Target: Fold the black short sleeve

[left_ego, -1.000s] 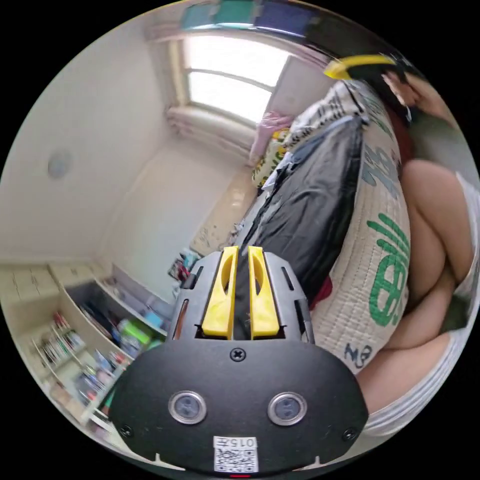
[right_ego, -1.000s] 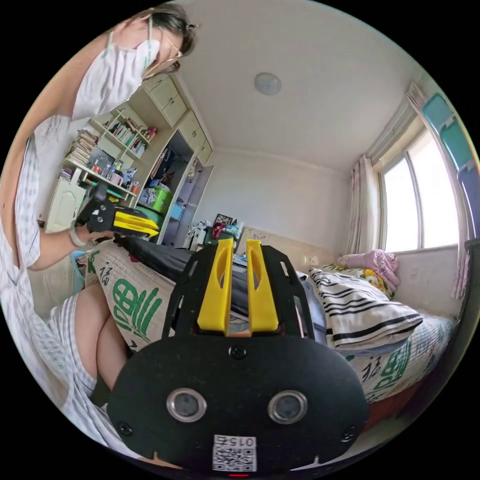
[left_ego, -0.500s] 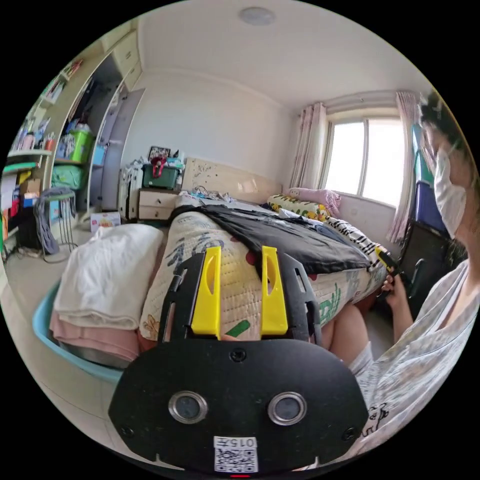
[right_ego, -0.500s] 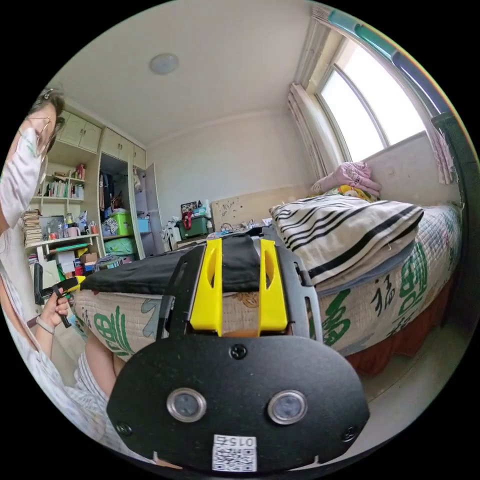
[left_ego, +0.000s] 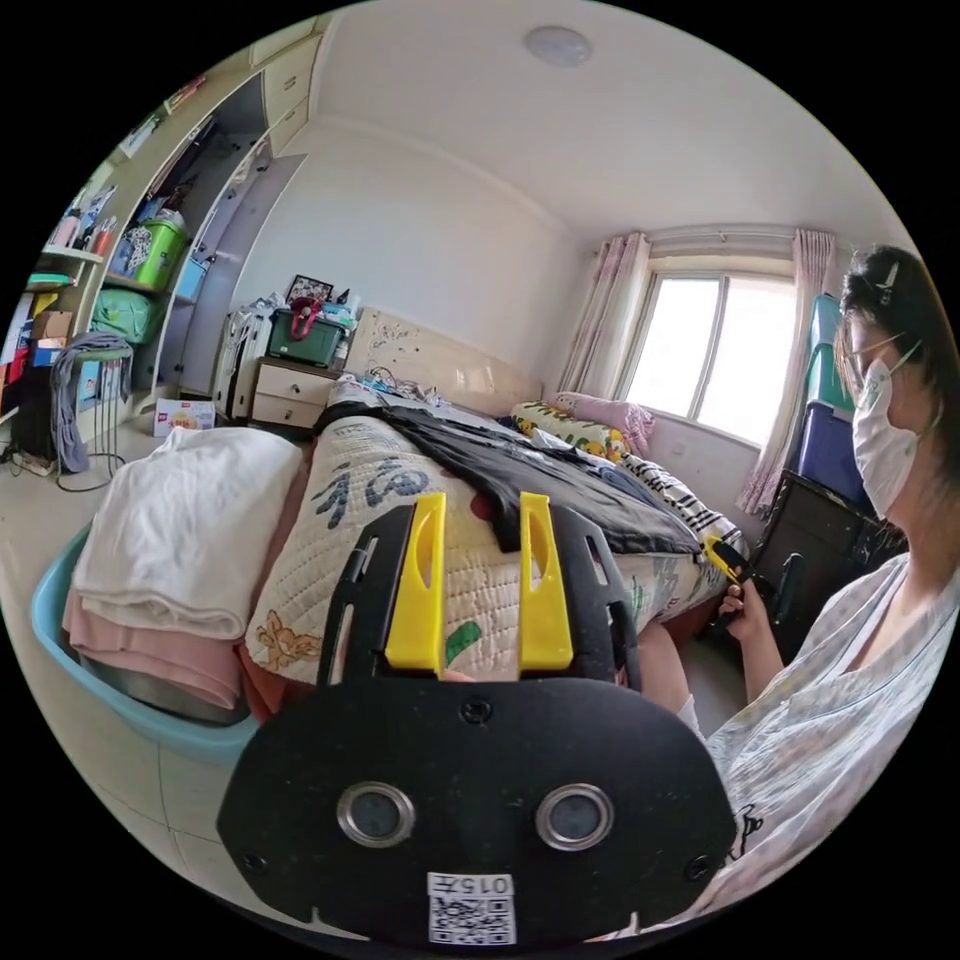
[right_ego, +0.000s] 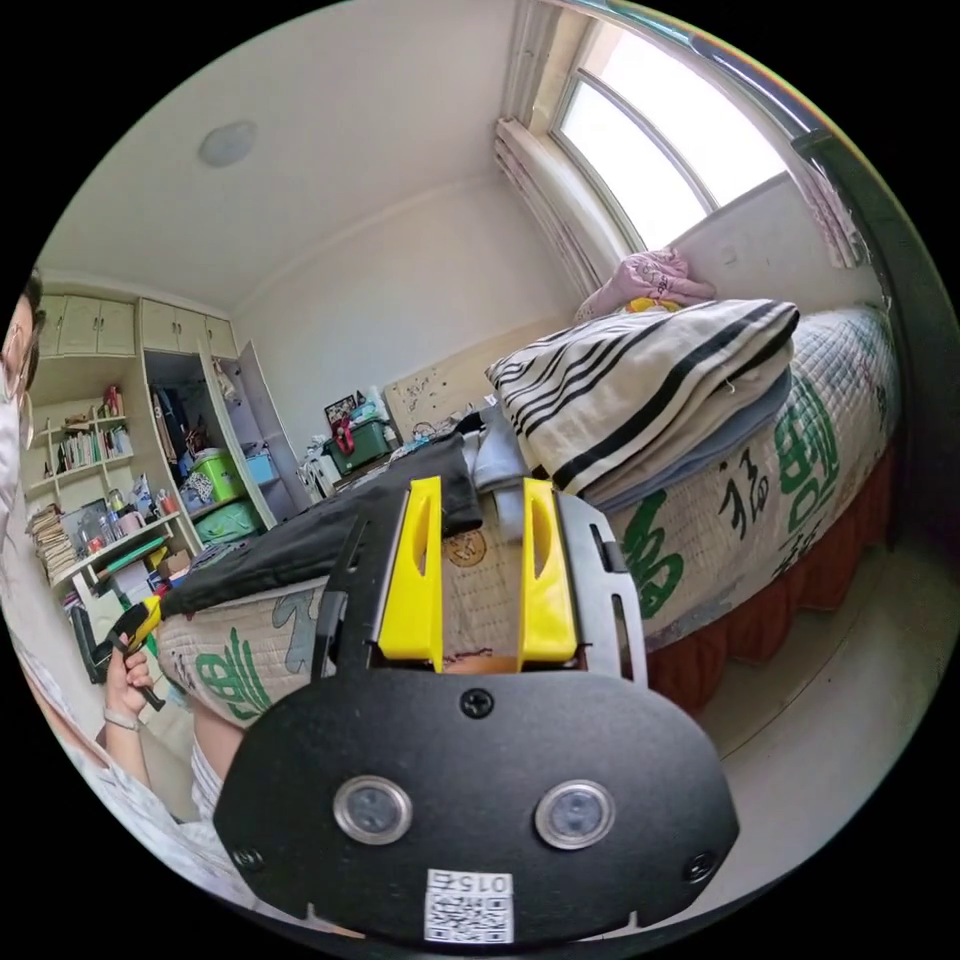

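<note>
The black short sleeve shirt [left_ego: 580, 490] lies spread flat on the quilted bed [left_ego: 370, 480]. My left gripper [left_ego: 482, 500] stands open just off the bed's edge, short of the shirt's near hem, with nothing between its jaws. In the right gripper view the shirt [right_ego: 300, 545] stretches along the bed's top, and my right gripper [right_ego: 480, 485] is open and empty in front of the shirt's corner. Each view also catches the other gripper held low beside the bed: the right gripper [left_ego: 722, 556] and the left gripper [right_ego: 140, 620].
A blue basket [left_ego: 60, 640] with folded white and pink cloth [left_ego: 180, 530] stands by the bed's corner. A striped folded blanket [right_ego: 640, 380] lies on the bed beside the shirt. Shelves [right_ego: 90, 470] line the wall. The person [left_ego: 850, 660] sits close to the bed.
A second ago both grippers were shut on the shirt's edge. Both have let go and opened, and have drawn back from the bed. The shirt now rests flat.
</note>
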